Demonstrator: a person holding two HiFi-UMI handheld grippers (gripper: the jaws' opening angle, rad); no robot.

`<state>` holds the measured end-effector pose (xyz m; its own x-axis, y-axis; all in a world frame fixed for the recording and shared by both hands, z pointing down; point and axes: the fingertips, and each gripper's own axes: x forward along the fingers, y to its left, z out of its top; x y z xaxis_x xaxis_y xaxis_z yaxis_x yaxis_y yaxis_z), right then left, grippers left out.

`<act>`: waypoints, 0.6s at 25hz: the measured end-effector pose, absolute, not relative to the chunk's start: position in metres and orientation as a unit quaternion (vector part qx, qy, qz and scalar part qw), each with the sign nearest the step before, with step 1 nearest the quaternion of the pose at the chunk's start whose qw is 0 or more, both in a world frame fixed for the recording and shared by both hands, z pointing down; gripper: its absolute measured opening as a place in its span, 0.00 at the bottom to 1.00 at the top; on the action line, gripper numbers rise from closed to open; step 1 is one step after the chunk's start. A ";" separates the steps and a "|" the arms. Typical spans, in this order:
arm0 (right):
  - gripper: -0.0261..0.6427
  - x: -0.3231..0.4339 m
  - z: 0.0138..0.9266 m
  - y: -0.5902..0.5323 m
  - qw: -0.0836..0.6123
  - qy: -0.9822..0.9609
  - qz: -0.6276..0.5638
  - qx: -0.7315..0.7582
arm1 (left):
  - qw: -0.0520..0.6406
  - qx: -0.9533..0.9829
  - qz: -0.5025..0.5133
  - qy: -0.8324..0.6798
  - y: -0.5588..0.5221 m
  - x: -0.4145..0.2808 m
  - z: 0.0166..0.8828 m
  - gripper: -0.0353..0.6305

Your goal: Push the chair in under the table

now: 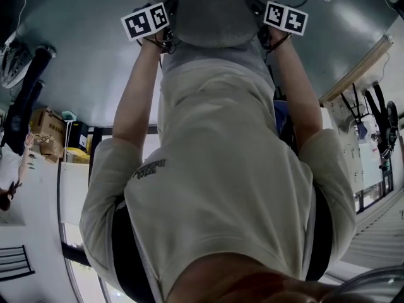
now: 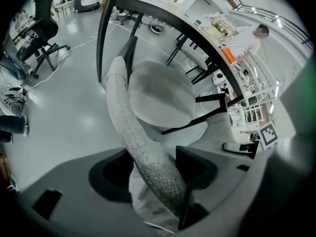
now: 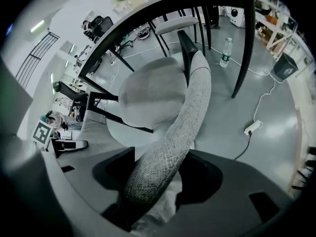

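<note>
The grey chair's round seat (image 1: 211, 14) lies at the top of the head view, beyond my torso and outstretched arms. My left gripper (image 1: 146, 21) and right gripper (image 1: 285, 17) sit at its two sides, each marked by its cube. In the left gripper view my left gripper (image 2: 158, 181) is shut on the curved woven backrest (image 2: 126, 117), with the seat (image 2: 160, 100) beyond it and the black-edged table (image 2: 197, 31) above. In the right gripper view my right gripper (image 3: 153, 181) is shut on the same backrest (image 3: 190, 112); the seat (image 3: 148, 93) lies partly under the table (image 3: 163, 9).
A black table leg (image 3: 244, 48) stands right of the chair and another (image 2: 102, 38) to its left. A water bottle (image 3: 225, 52), a power strip (image 3: 253, 127) with its cable and a dark bin (image 3: 285, 65) rest on the grey floor. An office chair (image 2: 42, 38) stands far left.
</note>
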<state>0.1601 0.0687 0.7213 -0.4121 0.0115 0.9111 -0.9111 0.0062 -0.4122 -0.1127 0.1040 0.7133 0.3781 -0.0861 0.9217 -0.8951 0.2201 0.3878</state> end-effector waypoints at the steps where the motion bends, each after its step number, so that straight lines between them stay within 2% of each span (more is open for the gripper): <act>1: 0.44 0.161 0.722 0.068 0.393 -0.593 0.592 0.379 | 0.632 0.537 0.322 -0.456 0.104 -0.113 0.713 0.43; 6: 0.37 0.164 0.721 0.066 0.406 -0.589 0.580 0.390 | 0.624 0.530 0.329 -0.470 0.102 -0.118 0.712 0.38; 15: 0.34 0.166 0.716 0.043 0.392 -0.602 0.572 0.395 | 0.615 0.529 0.311 -0.495 0.085 -0.119 0.709 0.35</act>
<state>0.1657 0.0429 0.7161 -0.3799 -0.0276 0.9246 -0.9248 0.0326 -0.3790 -0.1185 0.0850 0.7089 0.3170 -0.1403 0.9380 -0.9062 0.2471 0.3432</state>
